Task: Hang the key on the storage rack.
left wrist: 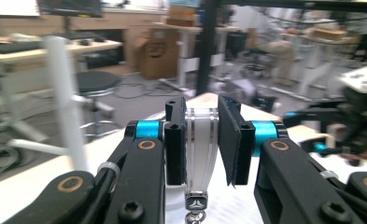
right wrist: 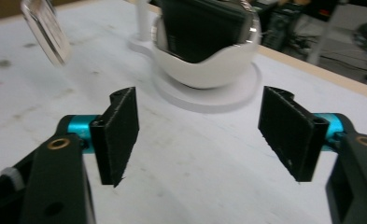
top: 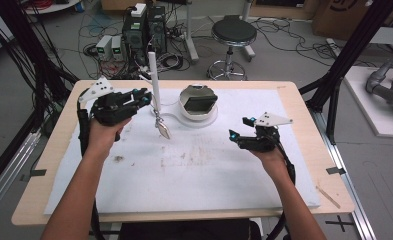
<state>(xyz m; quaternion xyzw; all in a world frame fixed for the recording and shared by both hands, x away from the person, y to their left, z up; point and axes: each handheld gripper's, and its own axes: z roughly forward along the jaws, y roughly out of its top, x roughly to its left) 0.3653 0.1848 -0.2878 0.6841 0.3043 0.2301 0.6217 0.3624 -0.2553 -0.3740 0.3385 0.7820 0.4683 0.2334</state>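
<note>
My left gripper (top: 145,96) is held above the table's back left, next to a white upright pole (top: 154,75). In the left gripper view its jaws (left wrist: 202,112) are shut on a pale, clear-edged keychain strap (left wrist: 201,149) with a metal clasp at its lower end. Below it a chain and a shiny tag (top: 162,130) dangle over the white mat. My right gripper (top: 239,128) hovers at the mat's right, open, with nothing between its pads (right wrist: 120,130). Ahead of it stands a white bowl-shaped holder (right wrist: 204,70) with a black object (right wrist: 200,28) in it; the tag (right wrist: 45,30) hangs at upper left.
A white mat (top: 184,175) covers most of the wooden table. The pole's round base and the holder (top: 198,116) stand at the back centre. Beyond the table are a stool (top: 233,32), computer cases (top: 144,30) and cables on the floor. Black frame posts flank both sides.
</note>
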